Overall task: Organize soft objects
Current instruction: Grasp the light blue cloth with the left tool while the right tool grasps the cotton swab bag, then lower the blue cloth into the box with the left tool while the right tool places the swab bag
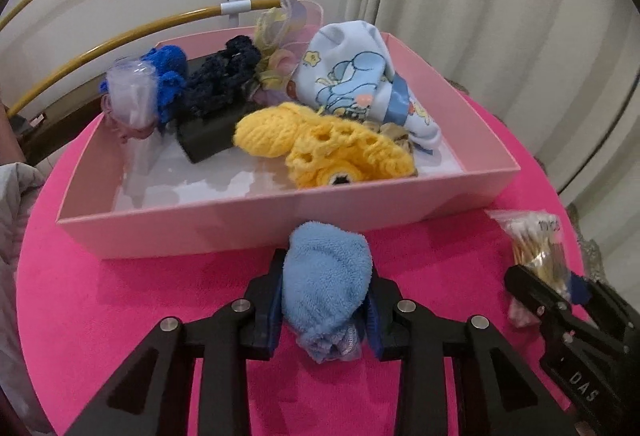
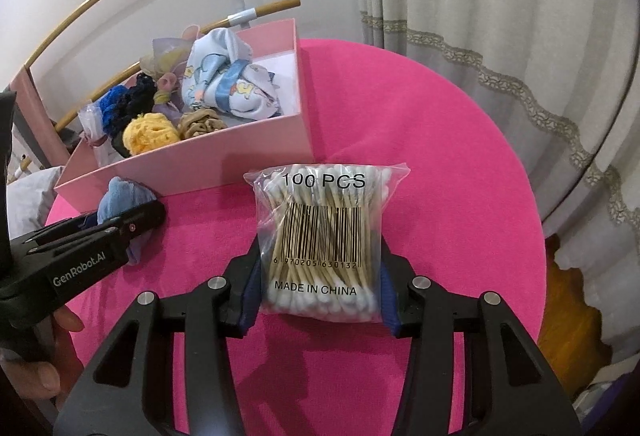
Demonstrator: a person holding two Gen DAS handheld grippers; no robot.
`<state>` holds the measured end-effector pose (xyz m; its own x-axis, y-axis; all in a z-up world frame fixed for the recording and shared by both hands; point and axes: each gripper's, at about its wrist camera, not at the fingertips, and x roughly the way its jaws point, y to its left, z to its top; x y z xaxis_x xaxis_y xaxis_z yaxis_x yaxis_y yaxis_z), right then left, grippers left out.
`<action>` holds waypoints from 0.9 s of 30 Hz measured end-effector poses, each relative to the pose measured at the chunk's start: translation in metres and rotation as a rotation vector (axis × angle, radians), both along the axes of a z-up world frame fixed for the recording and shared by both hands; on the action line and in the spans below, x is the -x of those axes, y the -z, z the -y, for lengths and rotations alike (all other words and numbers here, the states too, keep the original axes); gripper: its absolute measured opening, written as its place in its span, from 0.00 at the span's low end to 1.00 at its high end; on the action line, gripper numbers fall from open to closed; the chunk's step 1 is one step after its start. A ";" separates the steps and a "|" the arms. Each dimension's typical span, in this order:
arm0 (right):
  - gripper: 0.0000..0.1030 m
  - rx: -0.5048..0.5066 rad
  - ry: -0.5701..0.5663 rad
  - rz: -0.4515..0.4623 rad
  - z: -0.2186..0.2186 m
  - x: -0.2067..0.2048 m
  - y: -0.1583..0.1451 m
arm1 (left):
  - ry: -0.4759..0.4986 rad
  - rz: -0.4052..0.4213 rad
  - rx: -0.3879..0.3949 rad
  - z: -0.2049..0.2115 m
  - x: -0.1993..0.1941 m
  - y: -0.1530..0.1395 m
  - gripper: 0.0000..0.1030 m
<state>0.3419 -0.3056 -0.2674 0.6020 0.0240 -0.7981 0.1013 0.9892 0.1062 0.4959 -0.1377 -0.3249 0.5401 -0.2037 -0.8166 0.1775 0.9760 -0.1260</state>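
My left gripper (image 1: 324,300) is shut on a light blue fluffy sock (image 1: 326,276), held just in front of the pink box (image 1: 280,214) on the pink round table (image 1: 120,296). My right gripper (image 2: 318,276) is shut on a clear bag of cotton swabs (image 2: 324,236). The bag (image 1: 536,248) and the right gripper (image 1: 560,288) also show at the right in the left wrist view. The left gripper (image 2: 120,216) and the sock (image 2: 120,196) show at the left in the right wrist view. The box (image 2: 224,160) holds a yellow crochet piece (image 1: 328,144), a printed baby sock (image 1: 352,72) and blue and navy scrunchies (image 1: 192,76).
A black block (image 1: 208,136) and a clear plastic tube (image 1: 132,96) sit in the box. A gold and white rail (image 1: 120,36) runs behind the table. Curtains (image 2: 500,36) hang at the right. The pink table edge (image 2: 532,196) curves close on the right.
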 end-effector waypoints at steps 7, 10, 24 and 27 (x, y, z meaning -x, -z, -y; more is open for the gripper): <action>0.43 -0.002 -0.029 0.014 -0.015 0.011 -0.011 | -0.007 0.018 -0.009 -0.023 0.030 -0.015 0.28; 0.43 -0.004 -0.049 0.021 -0.023 0.014 -0.017 | -0.015 0.039 -0.023 -0.034 0.044 -0.026 0.28; 0.43 -0.003 -0.127 0.082 -0.064 0.029 -0.054 | -0.078 0.139 -0.057 -0.072 0.091 -0.082 0.28; 0.43 -0.021 -0.141 0.103 -0.068 0.033 -0.065 | -0.085 0.161 -0.056 -0.080 0.098 -0.095 0.28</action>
<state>0.3092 -0.2374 -0.2020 0.6700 0.1301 -0.7309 -0.0512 0.9903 0.1294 0.3979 -0.0579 -0.2300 0.6780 -0.1084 -0.7270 0.1080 0.9930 -0.0473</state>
